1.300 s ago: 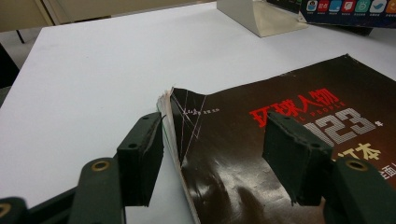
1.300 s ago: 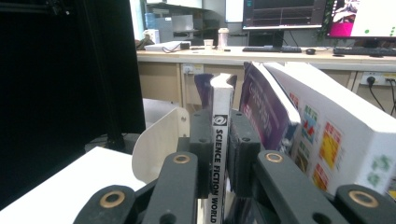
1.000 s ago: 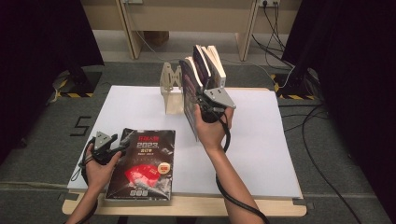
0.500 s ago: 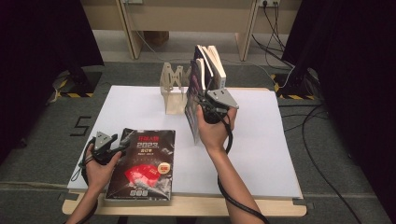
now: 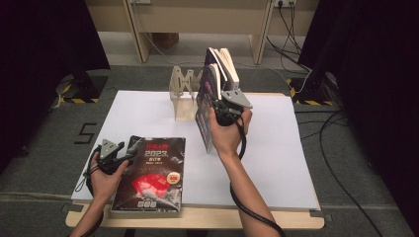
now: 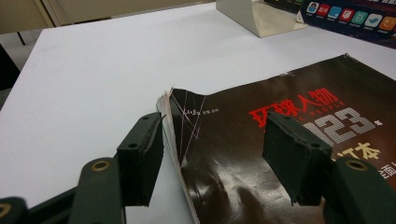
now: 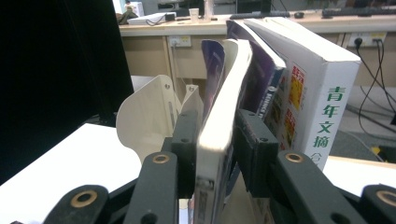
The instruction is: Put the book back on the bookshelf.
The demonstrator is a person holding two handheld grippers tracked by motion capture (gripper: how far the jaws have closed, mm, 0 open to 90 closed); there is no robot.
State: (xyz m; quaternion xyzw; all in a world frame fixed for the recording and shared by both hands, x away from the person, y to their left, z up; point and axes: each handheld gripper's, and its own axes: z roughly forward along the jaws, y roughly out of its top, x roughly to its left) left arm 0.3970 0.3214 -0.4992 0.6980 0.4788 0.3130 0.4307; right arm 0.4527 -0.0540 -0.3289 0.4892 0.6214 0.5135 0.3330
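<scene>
Two tongs: right tongs (image 7: 217,154) loosening around upright magazine (image 7: 219,140), left tongs (image 6: 212,154) open.

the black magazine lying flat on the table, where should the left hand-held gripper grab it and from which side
Best at the black magazine's near left corner, coming in level from its left edge. That page edge lifts slightly off the white table there, so one jaw could probably slip beneath. The left hand-held gripper already straddles this corner, jaws open.

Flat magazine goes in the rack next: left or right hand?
Left, probably. The left gripper already straddles the magazine's corner with open jaws. The right gripper is busy at the rack, jaws just opening around an upright book.
</scene>
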